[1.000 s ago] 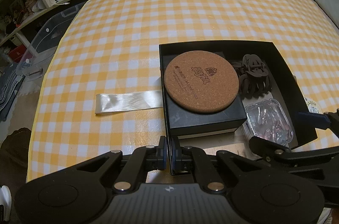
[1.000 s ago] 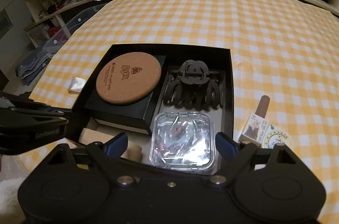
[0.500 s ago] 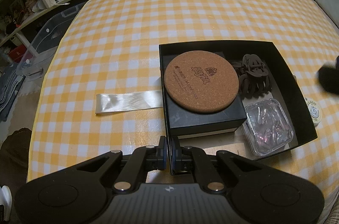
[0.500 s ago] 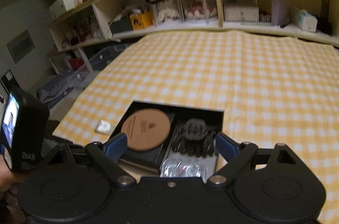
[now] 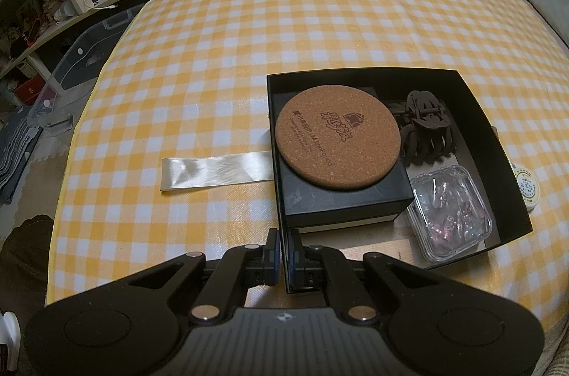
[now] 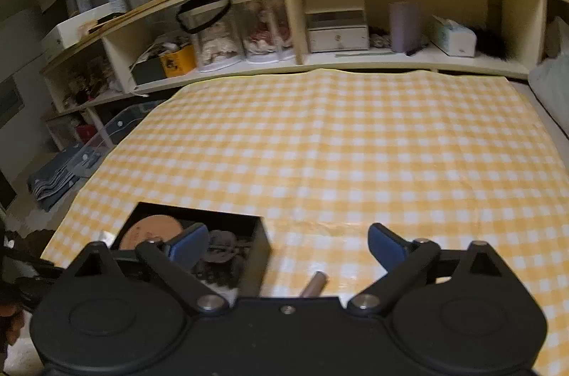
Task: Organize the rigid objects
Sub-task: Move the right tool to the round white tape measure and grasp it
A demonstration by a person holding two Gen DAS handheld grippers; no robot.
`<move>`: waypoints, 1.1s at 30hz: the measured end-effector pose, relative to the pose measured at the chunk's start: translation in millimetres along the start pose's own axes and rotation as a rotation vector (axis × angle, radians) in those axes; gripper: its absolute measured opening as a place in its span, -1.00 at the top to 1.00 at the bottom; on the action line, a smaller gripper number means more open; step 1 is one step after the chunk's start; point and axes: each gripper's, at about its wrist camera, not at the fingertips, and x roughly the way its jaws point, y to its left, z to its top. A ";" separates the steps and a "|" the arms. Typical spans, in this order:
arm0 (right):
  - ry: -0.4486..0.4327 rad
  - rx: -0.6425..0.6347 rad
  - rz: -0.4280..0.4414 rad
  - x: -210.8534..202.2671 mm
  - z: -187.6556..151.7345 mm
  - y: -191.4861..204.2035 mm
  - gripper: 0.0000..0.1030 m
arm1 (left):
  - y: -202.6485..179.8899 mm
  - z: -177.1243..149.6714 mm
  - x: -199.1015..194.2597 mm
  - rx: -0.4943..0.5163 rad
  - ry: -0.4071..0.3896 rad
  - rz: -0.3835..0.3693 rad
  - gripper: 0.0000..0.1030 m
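Observation:
A black open box (image 5: 476, 112) sits on the yellow checked cloth. Inside it, a round cork coaster (image 5: 337, 137) lies on a smaller black box (image 5: 341, 203), beside a dark brown hair claw (image 5: 425, 130) and a clear plastic case (image 5: 450, 210). My left gripper (image 5: 283, 249) is shut on the box's near left wall. My right gripper (image 6: 286, 244) is open and empty, raised above the cloth to the right of the box (image 6: 261, 233). A small bottle (image 6: 313, 283) lies below it.
A cream ribbon (image 5: 217, 169) lies flat left of the box. A round white tin (image 5: 528, 187) sits right of the box. Shelves (image 6: 338, 31) with jars and boxes line the far edge. A clear bin (image 5: 67, 70) stands off the left side.
My right gripper has lifted up and back from the box and swung to the right; it has left the left wrist view. The left gripper and box have not moved.

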 end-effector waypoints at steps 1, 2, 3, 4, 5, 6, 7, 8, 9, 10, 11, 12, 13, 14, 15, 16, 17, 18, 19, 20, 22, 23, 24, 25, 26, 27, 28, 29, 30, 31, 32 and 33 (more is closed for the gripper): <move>0.004 0.007 -0.002 2.1 -1.0 -6.0 -0.95 | 0.0 0.0 0.0 0.000 0.000 0.000 0.90; 0.012 0.011 -0.009 5.3 -1.8 -11.5 -0.98 | 0.1 0.1 -0.3 0.000 0.000 0.000 0.90; 0.020 0.014 -0.016 9.2 -3.2 -16.8 -1.00 | -0.2 -0.1 0.2 0.000 0.000 0.000 0.90; 0.024 0.010 -0.015 11.0 -5.4 -20.4 -1.00 | 0.4 0.1 -0.1 0.000 0.000 0.000 0.90; 0.034 -0.002 0.000 15.6 -8.2 -24.5 -1.00 | -0.3 -0.1 0.1 -0.001 0.000 0.000 0.90; 0.050 -0.011 0.015 20.1 -11.4 -27.2 -1.00 | -0.4 -0.1 0.1 0.000 0.000 0.000 0.90; 0.071 -0.020 0.028 26.0 -14.4 -29.8 -1.00 | -0.2 0.1 -0.1 0.000 0.000 0.000 0.90; 0.089 -0.030 0.039 31.5 -17.3 -31.7 -1.00 | -0.3 0.0 0.1 0.000 0.000 0.000 0.90; 0.107 -0.045 0.052 37.2 -21.1 -33.8 -1.00 | -0.3 0.0 0.1 0.000 0.000 0.000 0.90; 0.129 -0.064 0.054 42.7 -25.1 -35.4 -1.00 | -0.3 0.0 0.1 -0.001 0.000 0.000 0.90; 0.151 -0.084 0.049 47.8 -28.0 -35.5 -1.00 | -0.3 -0.1 0.1 -0.001 0.000 0.000 0.90; 0.177 -0.110 0.041 53.5 -32.1 -35.8 -1.00 | -0.1 0.1 -0.2 0.000 0.000 0.000 0.90; 0.196 -0.130 0.034 57.9 -35.8 -35.4 -1.00 | 0.0 0.2 -0.4 0.000 0.000 0.000 0.90; 0.216 -0.150 0.031 62.4 -40.2 -35.1 -1.00 | -0.3 0.0 0.0 -0.001 0.000 0.000 0.90; 0.239 -0.171 0.033 67.0 -45.1 -34.4 -1.00 | -0.2 0.1 -0.1 -0.001 0.000 -0.001 0.90; 0.255 -0.185 0.035 70.2 -48.7 -33.5 -1.00 | 0.2 0.4 -0.5 -0.001 0.000 -0.001 0.90; 0.276 -0.201 0.038 73.8 -52.6 -33.9 -1.00 | 0.3 0.6 -0.8 -0.001 0.000 -0.001 0.90; 0.299 -0.215 0.037 78.0 -56.8 -32.5 -1.00 | -0.2 0.0 -0.1 0.000 0.000 0.000 0.90; 0.321 -0.221 0.040 81.7 -60.4 -31.7 -1.00 | -0.2 0.1 -0.2 0.000 0.000 0.000 0.90; 0.350 -0.220 0.052 86.8 -64.8 -30.9 -0.98 | 0.3 0.3 -0.7 0.000 0.000 0.000 0.90; 0.392 -0.226 0.070 93.9 -72.9 -29.8 -0.79 | 0.3 0.2 -0.8 -0.001 0.000 0.000 0.90; 0.409 -0.238 0.072 96.4 -77.5 -27.9 -0.73 | -0.1 0.1 -0.4 0.000 0.000 0.000 0.90; 0.423 -0.252 0.068 99.3 -81.6 -26.1 -0.72 | 0.3 0.4 -0.7 0.000 0.000 0.000 0.90; 0.423 -0.271 0.059 100.6 -84.8 -24.3 -0.72 | -0.1 0.0 -0.3 -0.001 0.000 -0.001 0.90; 0.414 -0.295 0.049 100.5 -87.2 -21.9 -0.72 | -0.2 0.0 -0.3 -0.001 0.000 0.000 0.90; 0.409 -0.310 0.042 100.5 -88.6 -20.0 -0.72 | 0.0 0.1 -0.4 0.000 0.000 0.000 0.90; 0.404 -0.311 0.039 100.3 -89.4 -19.1 -0.71 | -0.2 0.0 -0.3 -0.001 0.000 -0.001 0.90; 0.400 -0.309 0.038 101.0 -89.5 -18.8 -0.66 | -0.2 0.0 -0.2 -0.001 0.000 -0.001 0.90; 0.394 -0.313 0.035 100.6 -90.0 -18.0 -0.59 | -0.3 0.0 -0.2 -0.001 0.000 -0.001 0.90; 0.391 -0.322 0.033 100.5 -89.8 -17.0 -0.57 | -0.1 0.1 -0.3 -0.001 0.000 -0.001 0.90; 0.390 -0.329 0.034 100.5 -90.2 -16.1 -0.52 | -0.3 0.0 -0.1 -0.001 0.000 0.000 0.90; 0.391 -0.334 0.037 100.0 -90.4 -15.4 -0.45 | 0.0 0.2 -0.5 0.000 0.000 0.000 0.90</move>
